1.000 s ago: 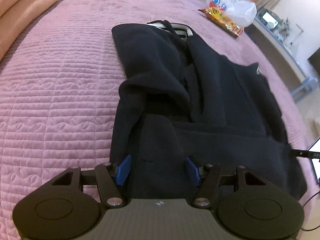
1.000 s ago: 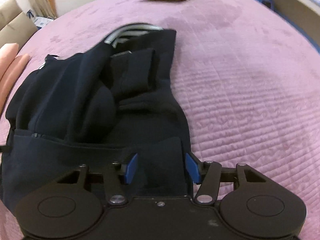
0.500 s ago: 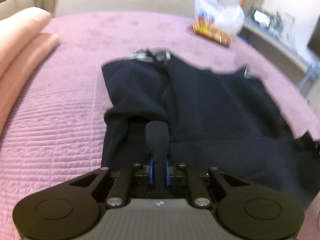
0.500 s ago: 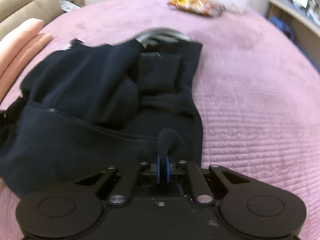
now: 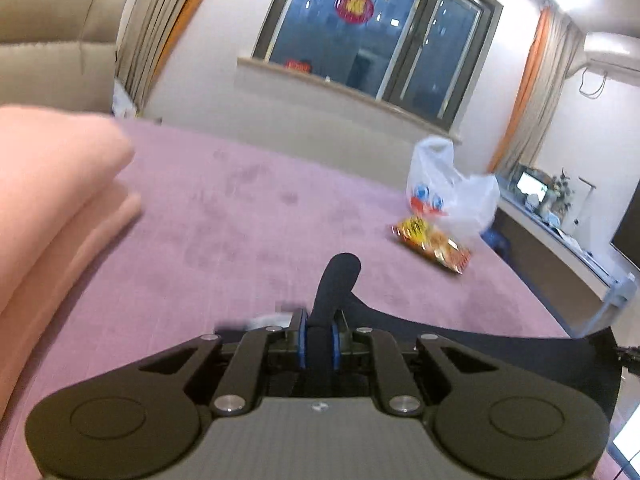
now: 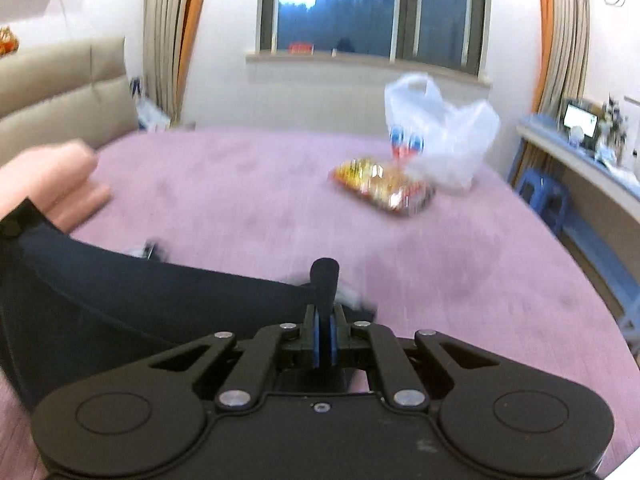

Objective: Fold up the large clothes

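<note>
Left claw [image 5: 319,338] and right claw [image 6: 324,334], raised level, each clamp the dark garment [image 6: 132,296].

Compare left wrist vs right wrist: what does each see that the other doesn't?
Left wrist only: the left tool, shut on a pinch of the dark garment, whose edge runs off to the right; a dark screen at the right edge.

Right wrist only: the right tool, shut on its own pinch of the garment, which spreads left; a blue stool beside the bed.

Both: the purple bedspread, white plastic bag, snack packet, pink blanket, window, beige headboard.
</note>
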Tool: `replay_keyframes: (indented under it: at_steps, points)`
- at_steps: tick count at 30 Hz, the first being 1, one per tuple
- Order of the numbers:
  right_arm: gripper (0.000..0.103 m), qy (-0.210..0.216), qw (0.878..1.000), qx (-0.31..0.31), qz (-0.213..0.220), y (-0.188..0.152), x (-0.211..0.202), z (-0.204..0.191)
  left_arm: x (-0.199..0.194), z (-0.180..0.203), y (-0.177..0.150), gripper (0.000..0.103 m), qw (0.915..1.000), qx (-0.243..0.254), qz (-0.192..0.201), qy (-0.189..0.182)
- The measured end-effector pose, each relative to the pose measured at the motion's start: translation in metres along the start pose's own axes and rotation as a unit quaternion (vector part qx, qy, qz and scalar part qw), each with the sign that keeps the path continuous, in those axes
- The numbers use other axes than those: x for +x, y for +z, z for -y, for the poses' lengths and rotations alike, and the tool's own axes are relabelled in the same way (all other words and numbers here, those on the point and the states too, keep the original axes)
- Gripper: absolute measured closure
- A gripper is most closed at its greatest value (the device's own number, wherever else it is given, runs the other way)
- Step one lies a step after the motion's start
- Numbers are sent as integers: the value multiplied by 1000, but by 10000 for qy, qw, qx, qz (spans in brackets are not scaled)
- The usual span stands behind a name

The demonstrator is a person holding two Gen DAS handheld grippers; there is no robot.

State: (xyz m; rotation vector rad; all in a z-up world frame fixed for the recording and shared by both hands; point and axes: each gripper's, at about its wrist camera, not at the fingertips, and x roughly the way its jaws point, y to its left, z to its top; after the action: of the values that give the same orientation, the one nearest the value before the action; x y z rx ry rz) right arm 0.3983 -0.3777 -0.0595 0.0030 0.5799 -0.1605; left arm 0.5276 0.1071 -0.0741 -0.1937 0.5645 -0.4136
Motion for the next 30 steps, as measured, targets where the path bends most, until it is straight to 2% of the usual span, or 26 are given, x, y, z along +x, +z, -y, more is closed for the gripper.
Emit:
replay_keyframes:
  at_steps: [2,4,8,10,11,12,13,14,16,18,20,21,23,25,27,30]
  points:
    - [97,40,9999,145,27,10,41,6,41,-3,6,90,9997,-33,1,231]
    - [97,62,9995,263,-162,10,93,9,89,-6,0,90,9979,13,-205,613]
    - [97,48,9929,621,-1017,-20,174,13,163,-10,-35,89,9891,153,-847,1195]
    - [91,-79,9874,732,-1402,-39,198,12,180,-11,-51,80,9846,284,-946,1445]
    - [88,-146,9849,794,-1534,-47,206,14,184,-11,-56,68,9825,308,-942,1579]
    - [84,-157,9824,858,-1651,-52,211,17,184,-13,-57,63,9816,280,-897,1664]
    - [76,-139,9817,894,-1677,-52,214,20,182,-14,-57,62,9817,241,-868,1677]
    - [62,-114,9809,930,-1706,-49,213,23,180,-14,-54,62,9815,240,-880,1682]
    - [60,-167,9783,1079,-1763,-42,203,29,165,-10,-47,63,9777,481,-852,1860]
    - [59,-195,9770,1207,-1745,-33,182,34,140,5,-36,66,9704,950,-540,2154]
    - [59,-68,9793,1288,-1559,-23,152,33,118,19,-29,66,9672,1239,-380,2183]
    - [59,29,9802,1282,-1510,-20,137,27,108,28,-27,66,9687,1274,-427,2088]
    - [59,178,9809,1308,-1426,-20,110,11,95,42,-28,68,9726,1219,-639,1871]
    - [59,375,9804,1296,-1435,-28,92,-13,91,53,-39,74,9722,1020,-974,1871]
    - [59,438,9806,1035,-1609,-43,87,-40,93,52,-56,76,9765,558,-1293,1631]
    - [60,364,9794,571,-1905,-76,100,-71,105,44,-85,79,9742,141,-1627,1557]
